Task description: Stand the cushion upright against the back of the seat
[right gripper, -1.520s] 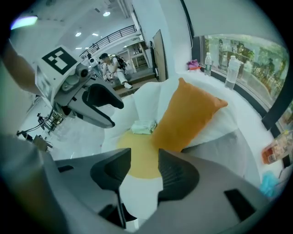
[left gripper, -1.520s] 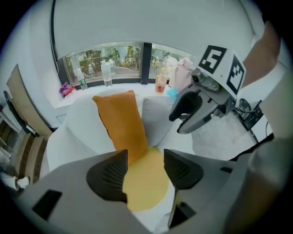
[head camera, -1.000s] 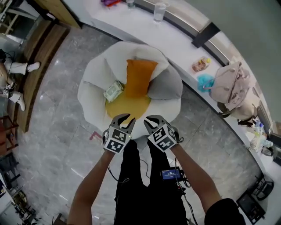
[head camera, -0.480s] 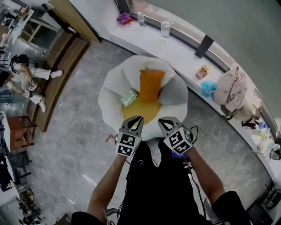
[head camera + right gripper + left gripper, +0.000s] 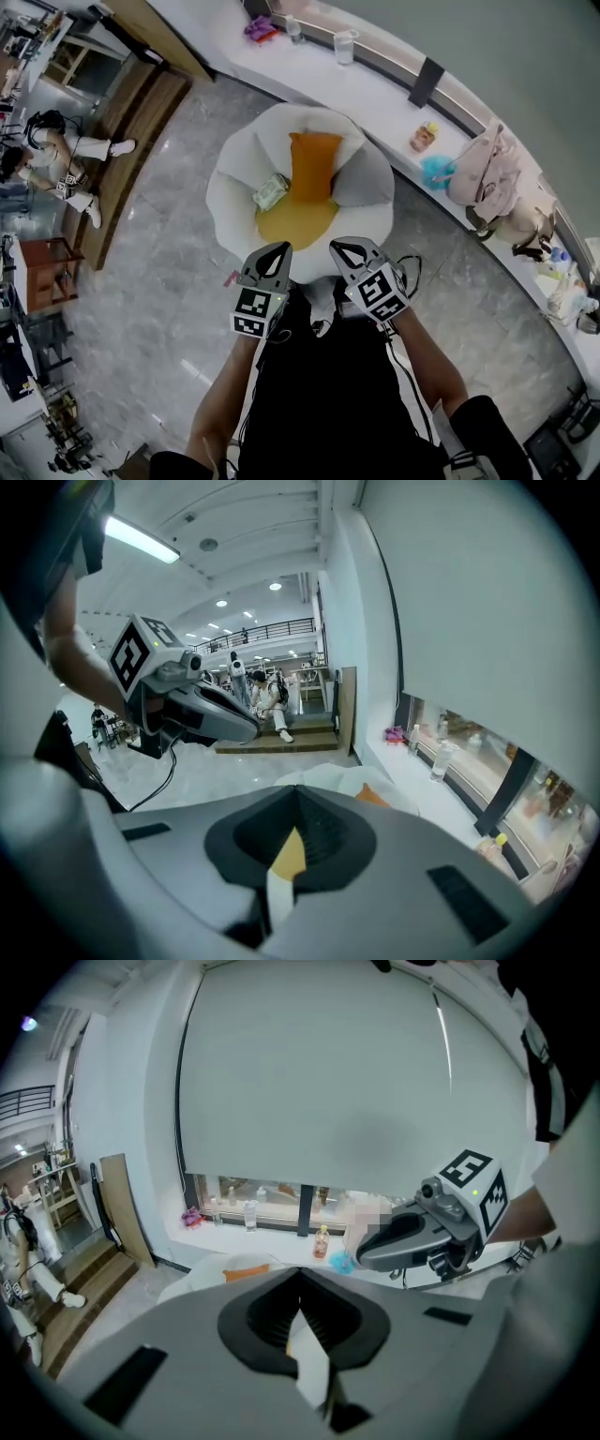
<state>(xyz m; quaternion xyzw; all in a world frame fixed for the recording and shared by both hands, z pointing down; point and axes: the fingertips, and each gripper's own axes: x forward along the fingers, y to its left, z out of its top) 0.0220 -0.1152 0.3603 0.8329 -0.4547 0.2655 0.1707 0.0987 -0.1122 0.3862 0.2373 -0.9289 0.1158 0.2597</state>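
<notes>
An orange cushion (image 5: 314, 164) stands upright against the back of the white petal-shaped chair (image 5: 234, 178), above the yellow seat pad (image 5: 295, 222). A grey cushion (image 5: 364, 185) leans at its right, and a small green-and-white packet (image 5: 272, 191) lies at its left. My left gripper (image 5: 278, 251) and right gripper (image 5: 339, 248) hover side by side in front of the chair, apart from it. Both are shut on nothing. In the left gripper view the shut left gripper (image 5: 300, 1274) points over the chair at the cushion's top (image 5: 246, 1267). The right gripper (image 5: 298, 791) is the same.
Behind the chair runs a white window ledge (image 5: 394, 89) with a glass pitcher (image 5: 344, 45), a dark post (image 5: 427, 82), a small bottle (image 5: 427, 136) and a pink bag (image 5: 487, 173). A person (image 5: 56, 155) sits on wooden steps at the left. Grey marble floor surrounds the chair.
Both grippers have risen and drawn back from the chair, and their jaws have gone from slightly apart to shut. The orange cushion has kept its upright place.
</notes>
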